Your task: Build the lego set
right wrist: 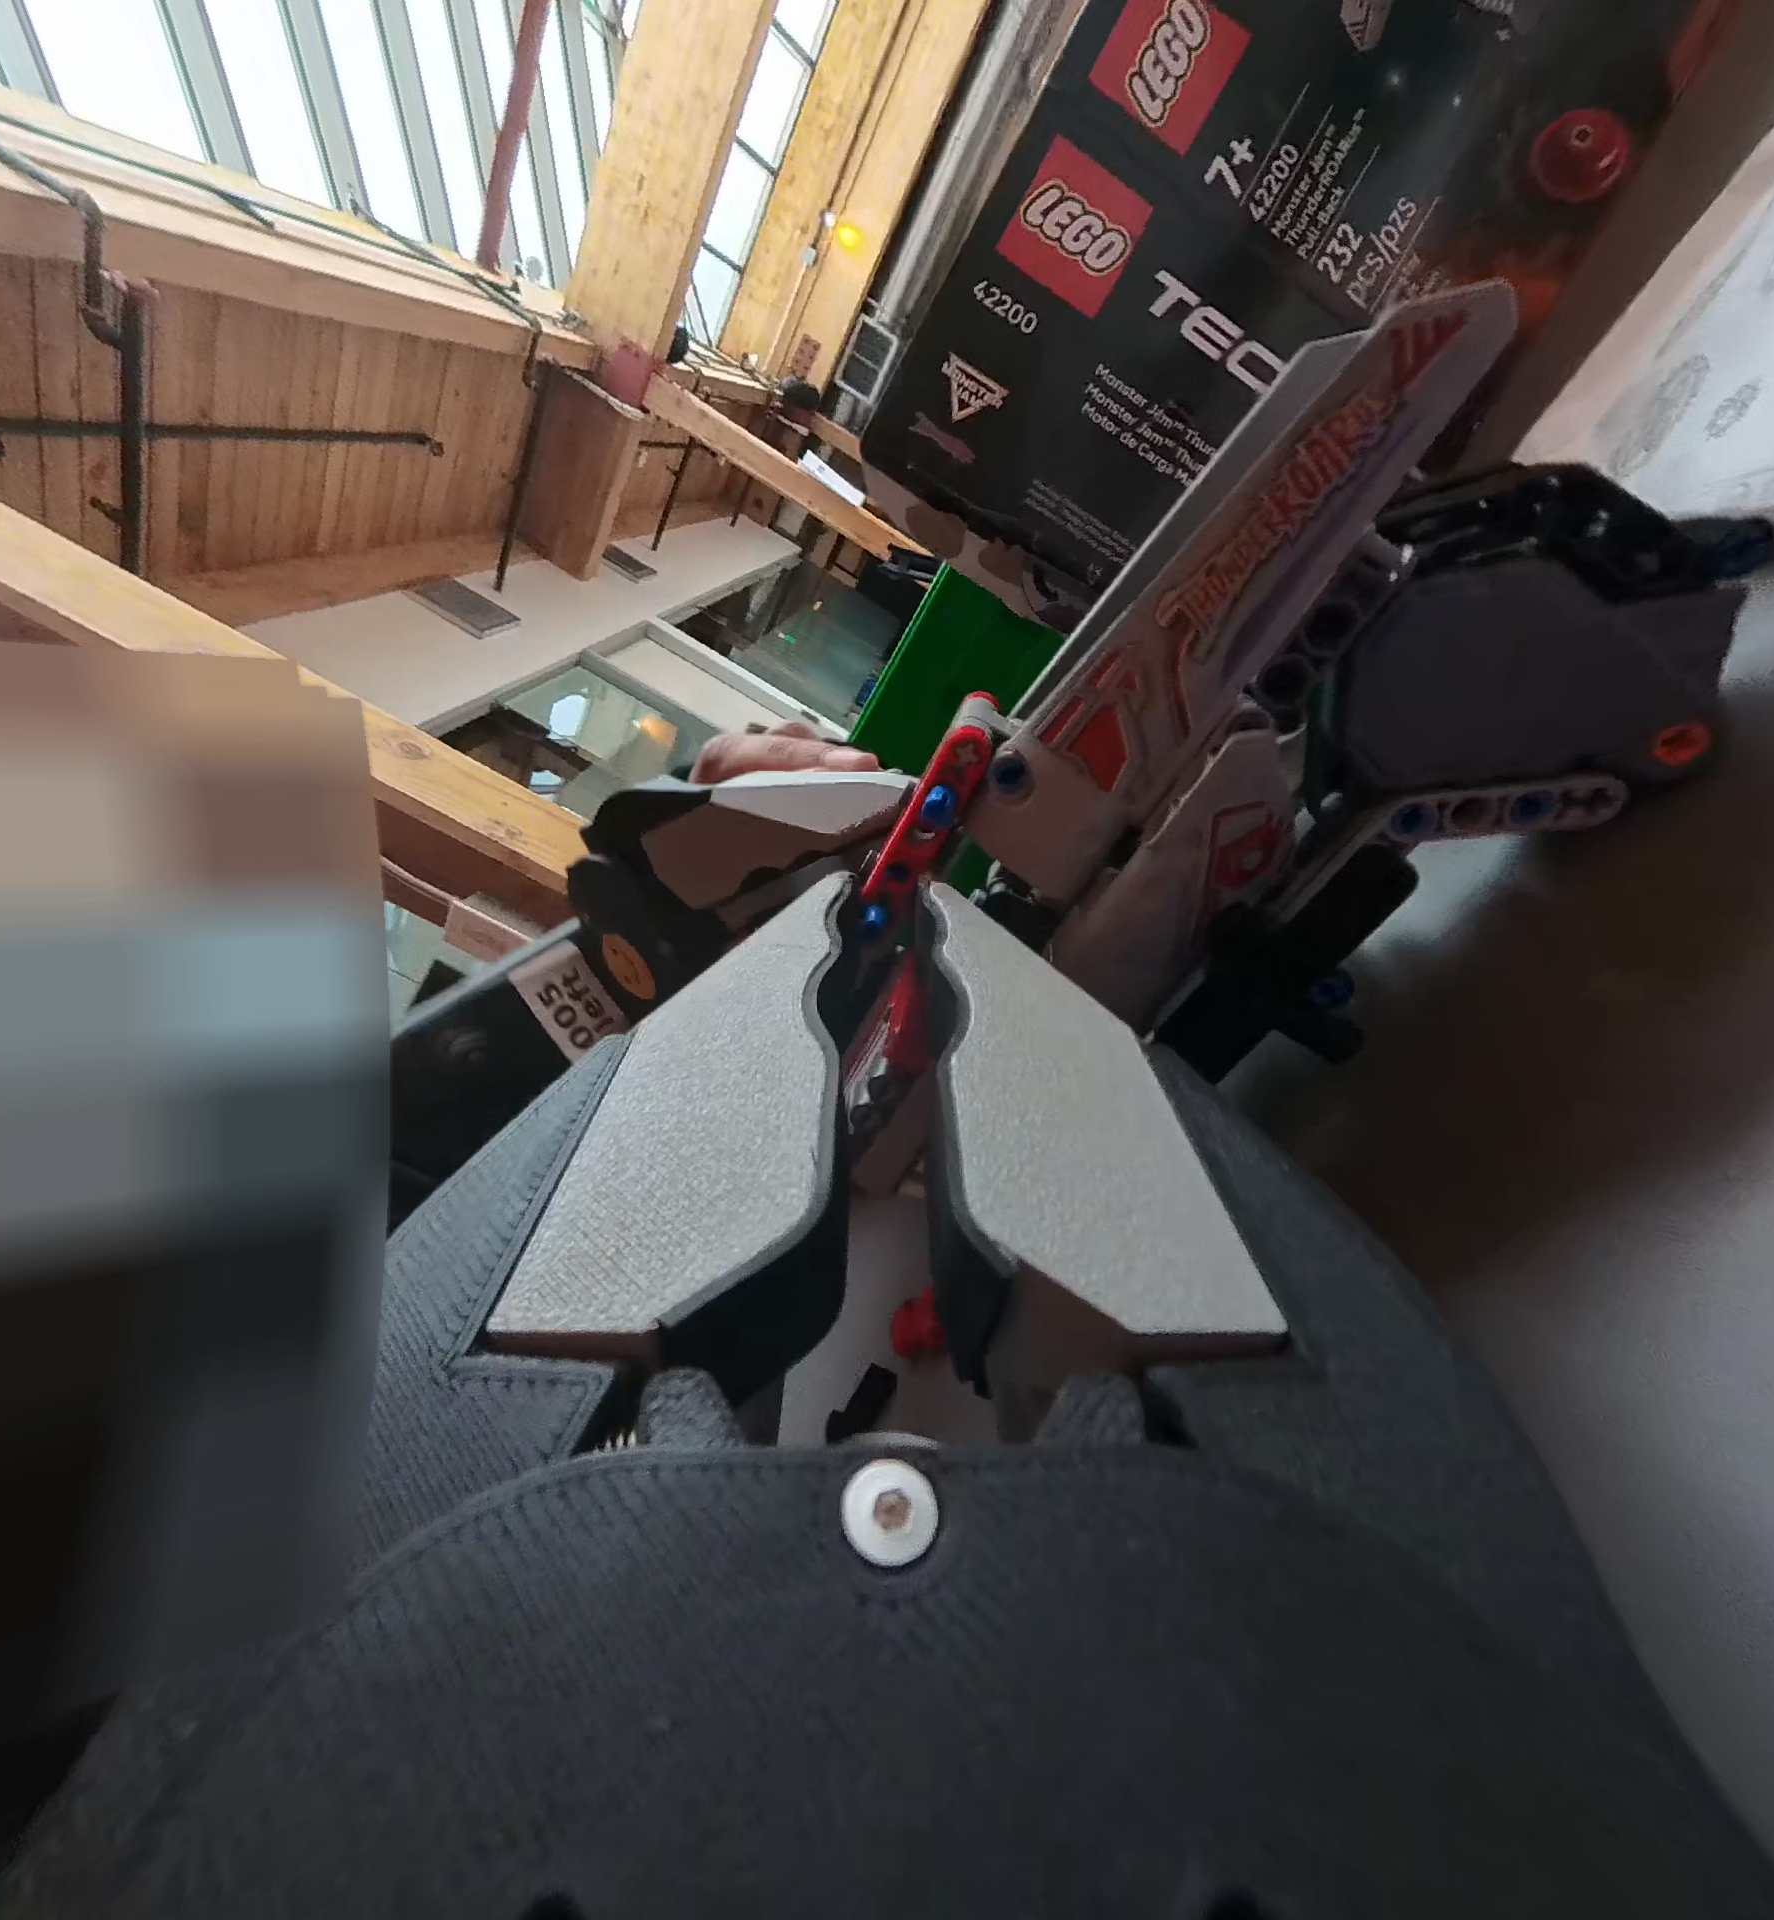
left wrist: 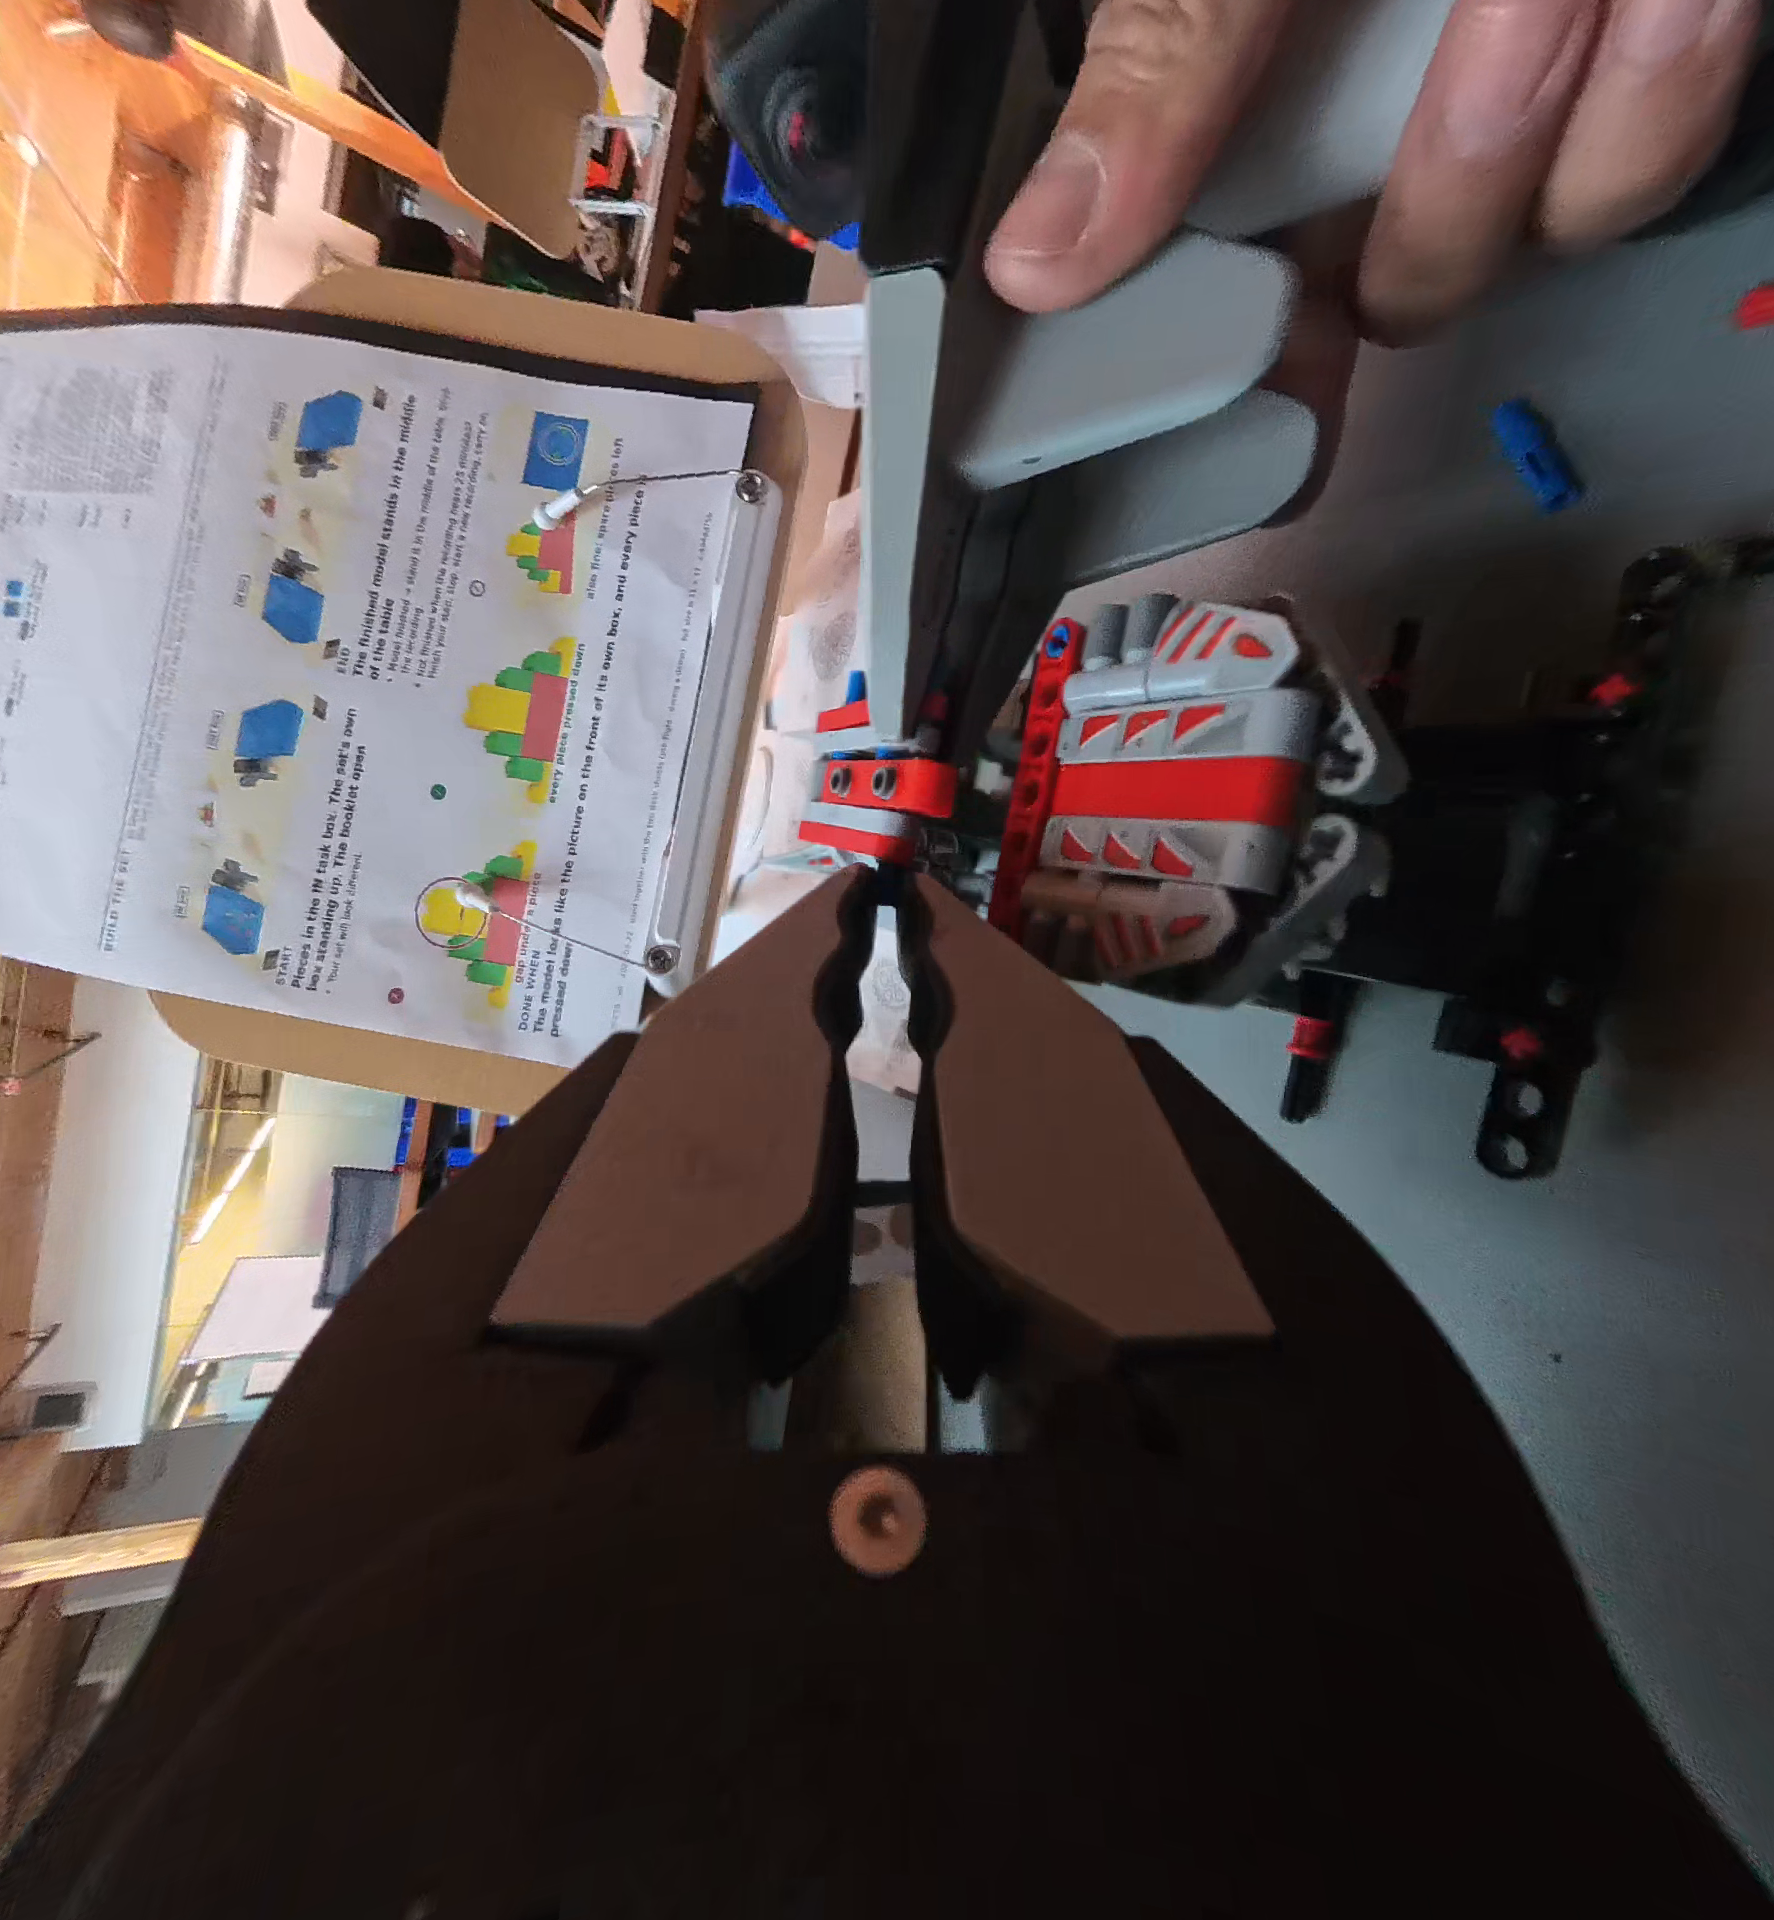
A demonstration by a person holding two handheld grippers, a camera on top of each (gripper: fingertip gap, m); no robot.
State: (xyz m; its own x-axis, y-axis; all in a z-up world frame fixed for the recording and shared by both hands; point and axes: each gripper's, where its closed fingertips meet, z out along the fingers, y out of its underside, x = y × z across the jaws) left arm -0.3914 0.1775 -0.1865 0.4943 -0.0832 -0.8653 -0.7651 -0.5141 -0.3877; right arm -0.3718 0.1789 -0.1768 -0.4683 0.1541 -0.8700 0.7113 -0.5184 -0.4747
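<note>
The dark brown two-finger left gripper [left wrist: 885, 896] had its jaws almost closed, tips just apart. The pale grey textured right gripper [right wrist: 885, 902] pinched narrowly. A bare hand [left wrist: 1402, 156] wrapped fingers [left wrist: 1059, 197] around the right gripper's grey handle.

Bare table [left wrist: 1641, 1455] is left open at the lower right of the left wrist view. Passage ahead is blocked by the model [left wrist: 1174, 790], and at the left by the instruction sheet [left wrist: 343, 665]. The upper right is taken up by a hand [left wrist: 1382, 156].
</note>
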